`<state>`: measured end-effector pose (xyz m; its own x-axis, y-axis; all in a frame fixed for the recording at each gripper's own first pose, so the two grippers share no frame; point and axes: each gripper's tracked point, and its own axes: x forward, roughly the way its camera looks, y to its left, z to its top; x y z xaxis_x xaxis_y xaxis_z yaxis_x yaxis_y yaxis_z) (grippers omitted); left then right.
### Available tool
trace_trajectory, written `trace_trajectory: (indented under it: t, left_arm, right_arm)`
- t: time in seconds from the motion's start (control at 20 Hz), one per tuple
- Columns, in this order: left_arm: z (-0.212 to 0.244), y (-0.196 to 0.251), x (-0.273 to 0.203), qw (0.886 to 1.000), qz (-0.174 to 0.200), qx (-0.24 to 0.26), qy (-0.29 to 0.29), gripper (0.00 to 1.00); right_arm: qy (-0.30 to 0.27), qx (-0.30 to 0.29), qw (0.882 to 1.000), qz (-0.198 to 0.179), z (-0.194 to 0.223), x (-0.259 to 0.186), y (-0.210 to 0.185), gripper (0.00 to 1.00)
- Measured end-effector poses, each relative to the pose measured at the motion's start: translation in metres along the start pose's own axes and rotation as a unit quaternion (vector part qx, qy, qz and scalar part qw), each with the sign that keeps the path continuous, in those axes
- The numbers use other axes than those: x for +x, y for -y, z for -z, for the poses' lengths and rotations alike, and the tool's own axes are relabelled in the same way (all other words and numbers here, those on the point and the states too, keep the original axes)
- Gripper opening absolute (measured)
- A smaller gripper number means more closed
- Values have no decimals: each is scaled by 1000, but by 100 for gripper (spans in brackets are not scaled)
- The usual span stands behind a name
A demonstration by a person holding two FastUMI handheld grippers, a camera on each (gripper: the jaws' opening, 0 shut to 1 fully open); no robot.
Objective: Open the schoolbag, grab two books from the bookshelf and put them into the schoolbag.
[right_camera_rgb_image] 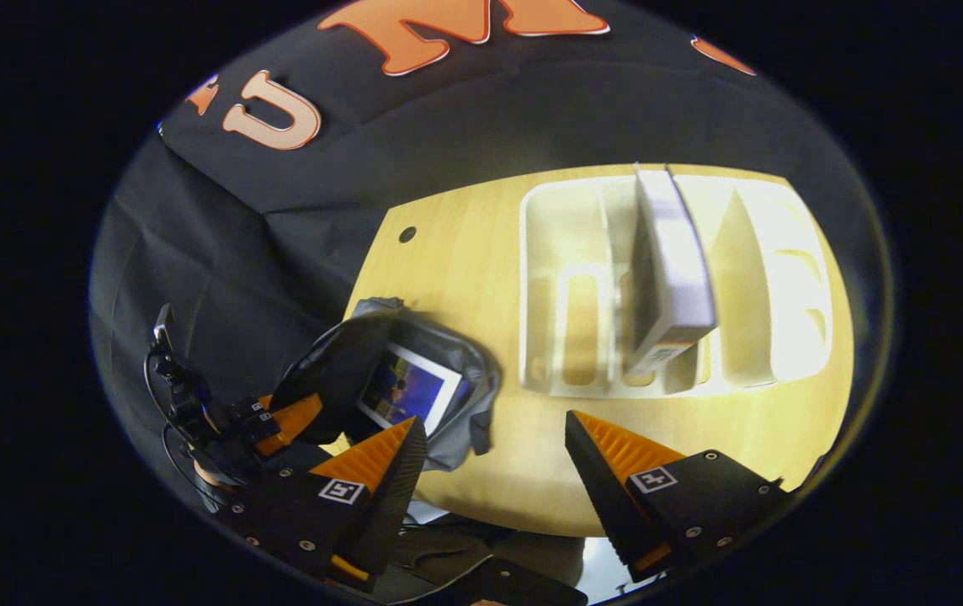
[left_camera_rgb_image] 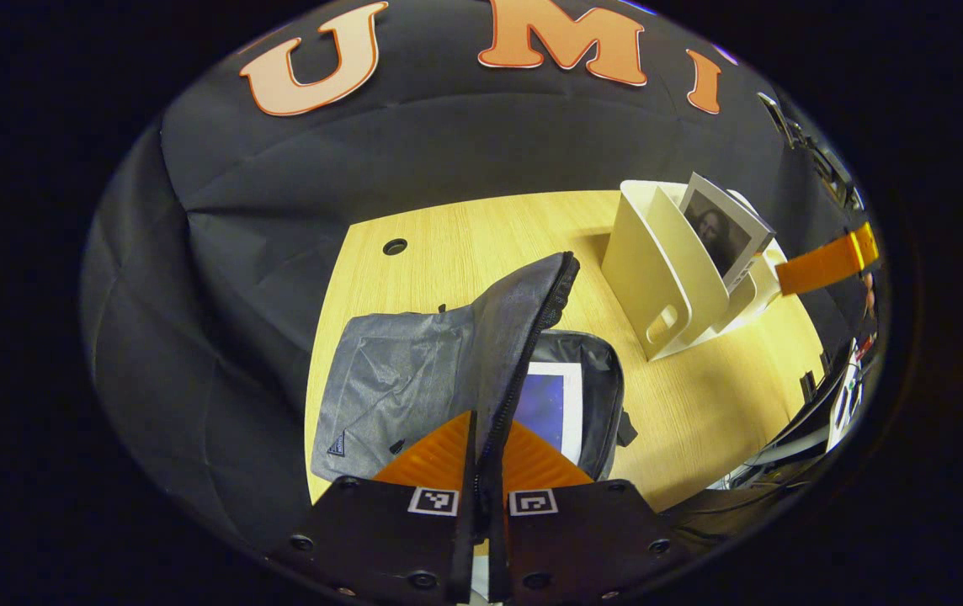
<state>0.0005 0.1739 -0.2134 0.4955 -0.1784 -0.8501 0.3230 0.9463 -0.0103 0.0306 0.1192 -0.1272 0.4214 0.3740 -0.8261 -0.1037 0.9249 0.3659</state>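
While your left gripper (left_camera_rgb_image: pixel 481 459) pinches the schoolbag's flap (left_camera_rgb_image: pixel 515 337) along its zipper edge and lifts it upright, jaws clamped together on the fabric, you have the schoolbag (left_camera_rgb_image: pixel 380 387) open on the wooden table (left_camera_rgb_image: pixel 465 227), with one book (left_camera_rgb_image: pixel 550 404) already lying flat inside it under the raised flap. Take the bookshelf (right_camera_rgb_image: pixel 675 278) as your landmark: the bag lies beside it, towards the near table edge and apart from it, and the second book (right_camera_rgb_image: pixel 667 261) stands upright in one of the rack's middle slots, leaning on a divider. Your right gripper (right_camera_rgb_image: pixel 490 454) hovers on the near side of the bookshelf, above the table between rack and bag, jaws wide apart and holding nothing. By my reading you are halfway: the step in hand is fetching that second book. Next, bring the right gripper forward over the rack, straddle the book's top edge, close, and lift it clear of the dividers; hold the flap high meanwhile so the opening stays free.
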Motion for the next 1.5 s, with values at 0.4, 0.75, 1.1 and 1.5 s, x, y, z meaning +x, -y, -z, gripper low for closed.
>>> trace_trajectory:
  t: [0.4, 0.75, 1.1, 1.5]
  left_arm:
    - [2, 5, 4, 1000, -6, -6, -5, 8]
    - [7, 2, 4, 999, -19, -23, -13, 8]
    - [10, 1, 3, 999, -29, -25, -26, 8]
    - [12, 2, 5, 999, -32, -28, -31, 8]
  right_arm:
    - [1, -32, 998, 58, -45, -25, 47, 97]
    - [-23, -13, 996, 80, -72, -1, 78, 96]
    - [-48, 12, 994, 96, -85, 38, 96, 92]
    - [-57, 50, 991, 113, -101, 66, 114, 66]
